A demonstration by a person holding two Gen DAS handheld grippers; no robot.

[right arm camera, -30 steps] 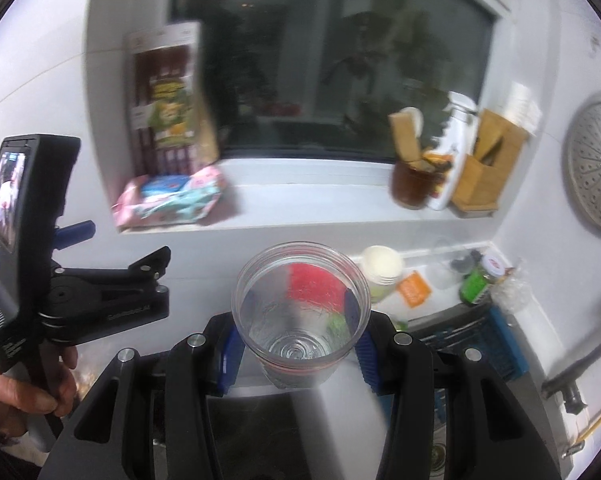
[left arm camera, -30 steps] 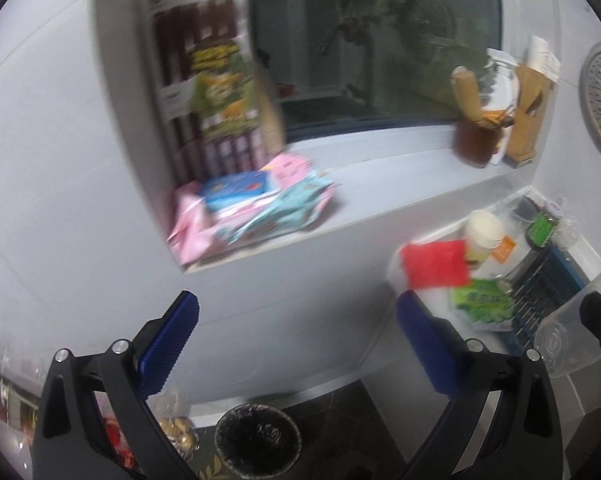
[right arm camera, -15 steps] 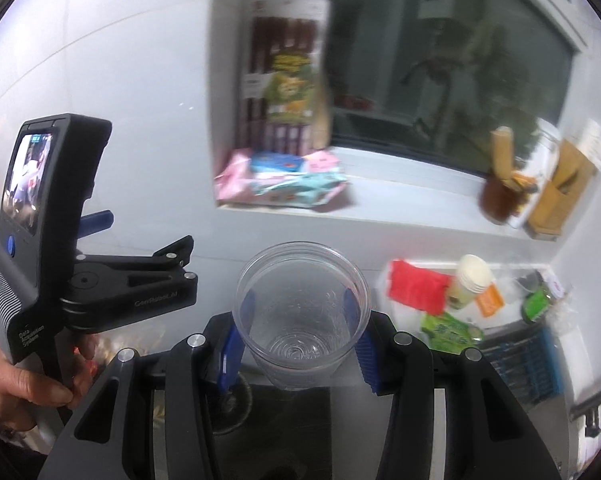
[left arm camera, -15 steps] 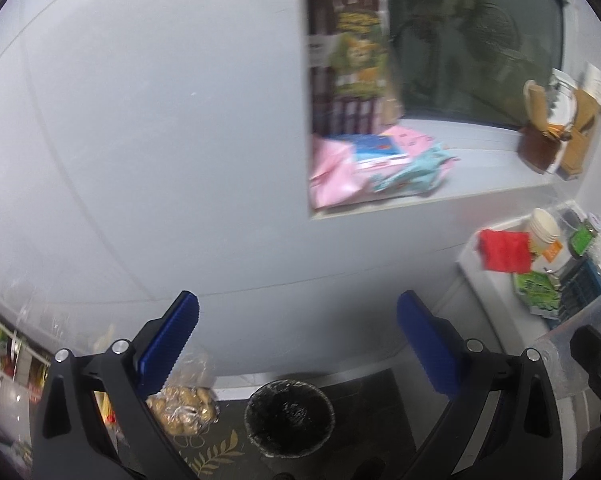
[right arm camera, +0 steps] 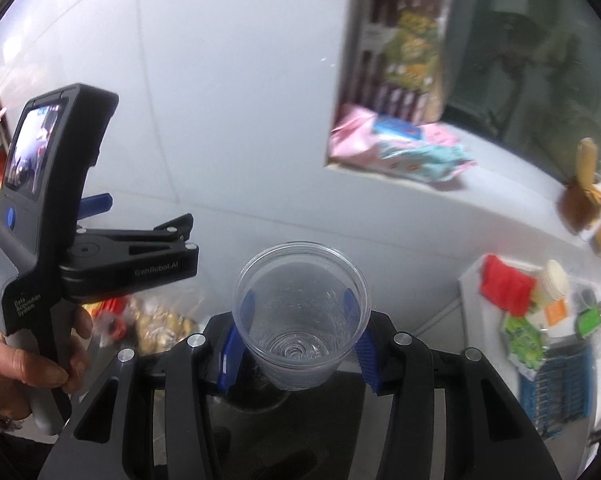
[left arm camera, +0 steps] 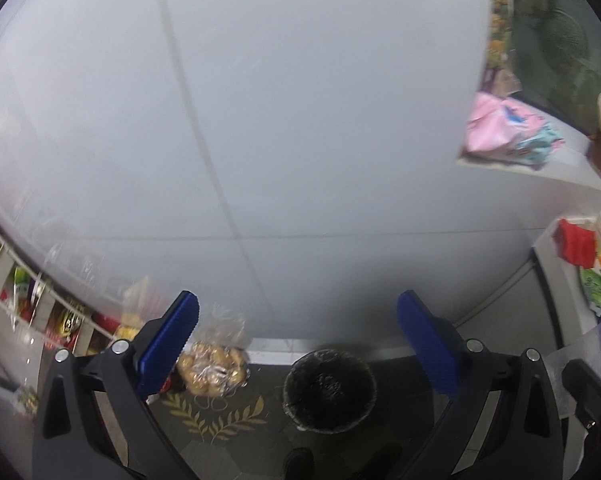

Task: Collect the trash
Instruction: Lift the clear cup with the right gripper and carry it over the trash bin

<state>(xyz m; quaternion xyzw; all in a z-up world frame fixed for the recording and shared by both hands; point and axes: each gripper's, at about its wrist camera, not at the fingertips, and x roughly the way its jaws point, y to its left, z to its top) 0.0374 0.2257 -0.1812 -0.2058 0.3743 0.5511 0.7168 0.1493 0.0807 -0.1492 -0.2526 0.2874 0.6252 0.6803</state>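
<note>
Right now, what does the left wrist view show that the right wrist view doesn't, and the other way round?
Only the left wrist view: the black-lined trash bin on the floor, seen in full between the open left gripper, and the leaf-patterned mat.

Only the right wrist view: the clear plastic cup clamped in the right gripper, plus the hand holding the left device.

Both: the pink snack packets on the sill, the red item on the counter, and the bagged potatoes.

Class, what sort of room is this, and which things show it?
Probably a home kitchen: a tiled wall, a windowsill piled with snack packets, and a black-lined bin on the floor.
</note>
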